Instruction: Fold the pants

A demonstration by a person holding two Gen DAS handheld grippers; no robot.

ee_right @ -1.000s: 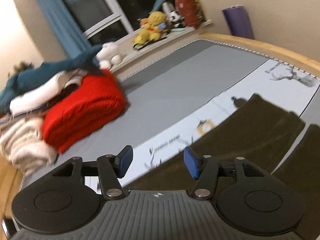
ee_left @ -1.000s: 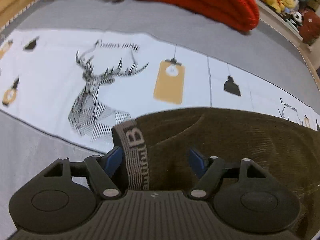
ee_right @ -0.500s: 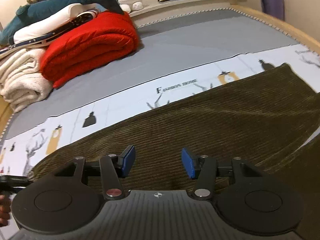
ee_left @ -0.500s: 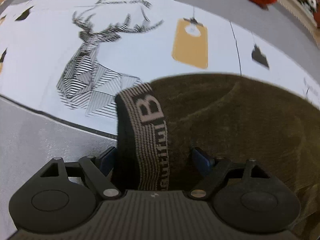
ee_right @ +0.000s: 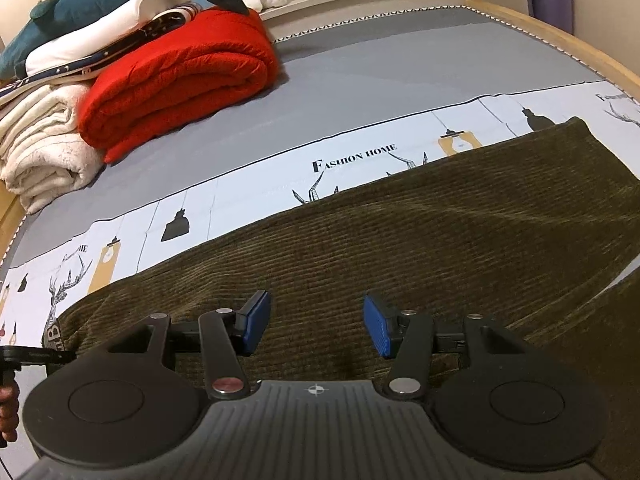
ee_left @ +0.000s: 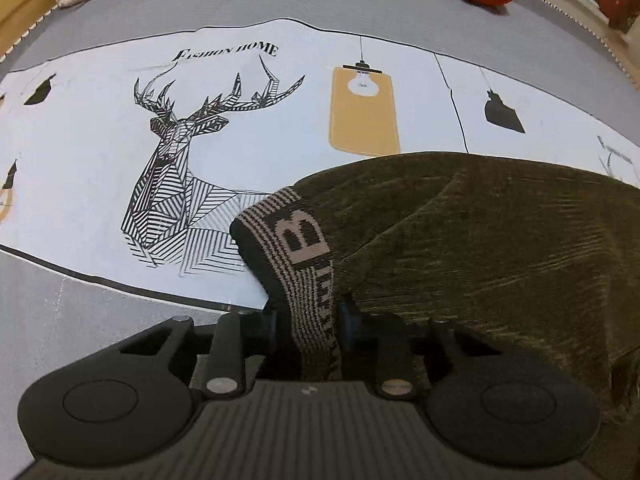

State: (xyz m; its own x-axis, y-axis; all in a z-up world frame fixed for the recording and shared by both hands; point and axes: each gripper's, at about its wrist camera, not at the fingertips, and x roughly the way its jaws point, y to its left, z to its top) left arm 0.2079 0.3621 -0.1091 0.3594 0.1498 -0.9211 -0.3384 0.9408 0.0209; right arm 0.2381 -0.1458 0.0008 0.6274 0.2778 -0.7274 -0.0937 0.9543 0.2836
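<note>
My left gripper (ee_left: 311,322) is closing its jaws on the striped, lettered elastic waistband (ee_left: 298,252) of the olive-brown corduroy pants (ee_right: 400,248). My right gripper (ee_right: 316,330) hangs with jaws apart above the pants, which lie spread on the grey bedsheet (ee_right: 360,76) with its white printed band (ee_left: 100,140).

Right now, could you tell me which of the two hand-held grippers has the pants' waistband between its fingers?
The left hand-held gripper: its jaws are closing on the striped waistband. The right hand-held gripper stands open above the corduroy.
</note>
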